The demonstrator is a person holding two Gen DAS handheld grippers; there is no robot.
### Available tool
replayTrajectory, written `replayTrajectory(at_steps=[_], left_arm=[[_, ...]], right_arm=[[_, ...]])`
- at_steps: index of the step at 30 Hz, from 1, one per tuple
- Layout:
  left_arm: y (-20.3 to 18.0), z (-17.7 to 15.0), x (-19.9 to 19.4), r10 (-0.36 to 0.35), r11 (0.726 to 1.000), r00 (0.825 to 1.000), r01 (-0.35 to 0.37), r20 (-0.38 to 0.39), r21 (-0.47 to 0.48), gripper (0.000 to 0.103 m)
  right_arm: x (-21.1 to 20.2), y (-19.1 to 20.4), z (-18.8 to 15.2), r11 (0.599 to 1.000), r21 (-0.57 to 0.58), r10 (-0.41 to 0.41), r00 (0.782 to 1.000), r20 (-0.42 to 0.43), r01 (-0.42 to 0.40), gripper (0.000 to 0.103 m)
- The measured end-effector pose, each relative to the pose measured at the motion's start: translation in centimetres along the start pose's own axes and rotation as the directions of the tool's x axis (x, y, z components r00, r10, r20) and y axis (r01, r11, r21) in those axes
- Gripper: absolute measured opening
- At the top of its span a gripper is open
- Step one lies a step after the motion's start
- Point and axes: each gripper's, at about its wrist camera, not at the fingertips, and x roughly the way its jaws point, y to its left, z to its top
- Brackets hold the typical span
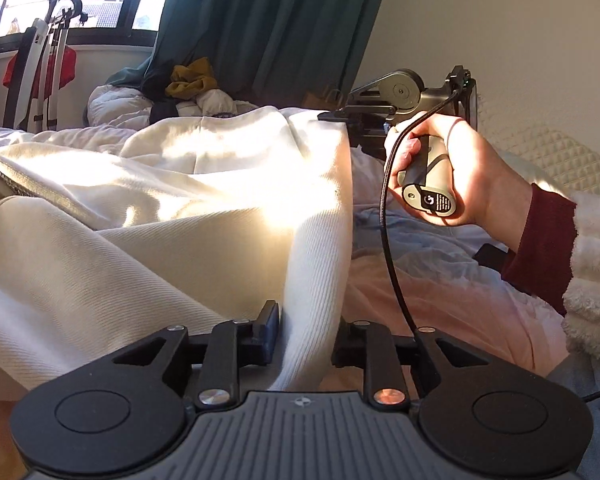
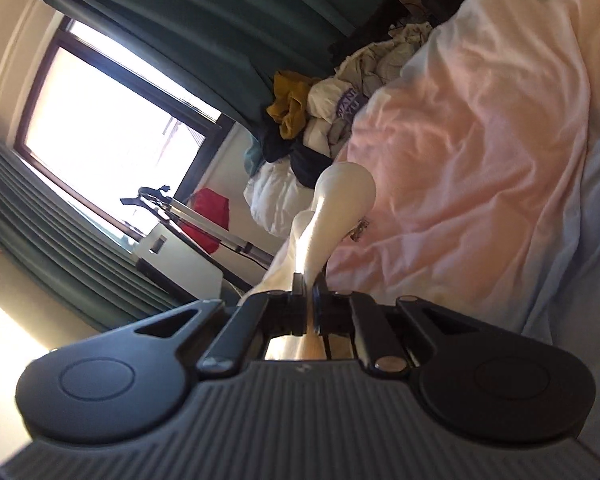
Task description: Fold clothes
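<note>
Left wrist view: your left gripper pinches a fold of the cream garment | your right gripper clamps its far edge, stretched between both over the pink bedding | right wrist view: jaws closed on cream cloth | laundry pile beyond.

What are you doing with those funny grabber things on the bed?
Someone is folding laundry with a grabbing tool in each hand. Both tools are pinching the same cream ribbed-knit garment: the left tool grips a fold of it close to the camera, and the right tool holds another edge lifted off the pink bedsheet. The garment hangs spread between them, not folded yet. A heap of unsorted clothes waits by the green curtain.
</note>
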Motion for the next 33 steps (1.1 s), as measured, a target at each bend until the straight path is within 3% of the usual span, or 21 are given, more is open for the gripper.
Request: replayTrajectory(at_steps=[6, 12, 17, 20, 21, 22, 27, 29, 31, 33], left_arm=[[-0.8, 0.4, -1.7, -0.058, 0.997, 0.994, 0.062, 0.087, -0.038, 0.051], [-1.5, 1.3, -3.5, -0.092, 0.989, 0.987, 0.106, 0.130, -0.107, 0.054], [-0.9, 1.7, -5.3, -0.070, 0.976, 0.988, 0.096, 0.141, -0.194, 0.054], [0.5, 1.9, -7.0, -0.018, 0.949, 0.987, 0.066, 0.158, -0.308, 0.060], [1.1, 2.0, -7.7, 0.009, 0.934, 0.986, 0.052, 0.167, -0.354, 0.072], [1.7, 2.0, -8.5, 0.034, 0.916, 0.983, 0.040, 0.178, -0.398, 0.075], [5.6, 2.7, -11.7, 0.159, 0.815, 0.974, -0.037, 0.161, -0.579, 0.080], [7.8, 2.9, -13.3, 0.227, 0.754, 0.966, -0.093, 0.125, -0.650, 0.081], [10.5, 2.7, -15.2, 0.276, 0.677, 0.958, -0.136, 0.078, -0.723, 0.081], [13.7, 2.1, -16.5, 0.299, 0.569, 0.954, -0.148, 0.035, -0.809, 0.081]], right_arm=[[-5.3, 0.9, 2.2, 0.999, -0.026, 0.031, 0.992, 0.120, -0.028, 0.006], [-11.5, -1.1, 4.4, 0.999, 0.043, 0.011, 0.977, 0.215, -0.020, 0.006], [-15.2, -3.9, 4.3, 0.981, 0.149, -0.155, 0.969, 0.193, 0.127, 0.006], [-16.6, -6.0, 3.7, 0.951, 0.225, -0.244, 0.961, 0.131, 0.211, 0.006], [-16.9, -6.7, 3.3, 0.939, 0.255, -0.263, 0.959, 0.103, 0.230, 0.006], [-17.1, -7.4, 2.9, 0.927, 0.281, -0.278, 0.958, 0.076, 0.247, 0.006], [-17.0, -8.5, 2.0, 0.898, 0.321, -0.324, 0.946, 0.021, 0.301, 0.006], [-17.0, -8.8, 1.7, 0.891, 0.336, -0.328, 0.944, 0.013, 0.305, 0.006], [-16.9, -9.3, 1.5, 0.881, 0.359, -0.329, 0.944, 0.000, 0.307, 0.006], [-16.8, -9.9, 1.4, 0.865, 0.391, -0.333, 0.943, -0.019, 0.314, 0.007]])
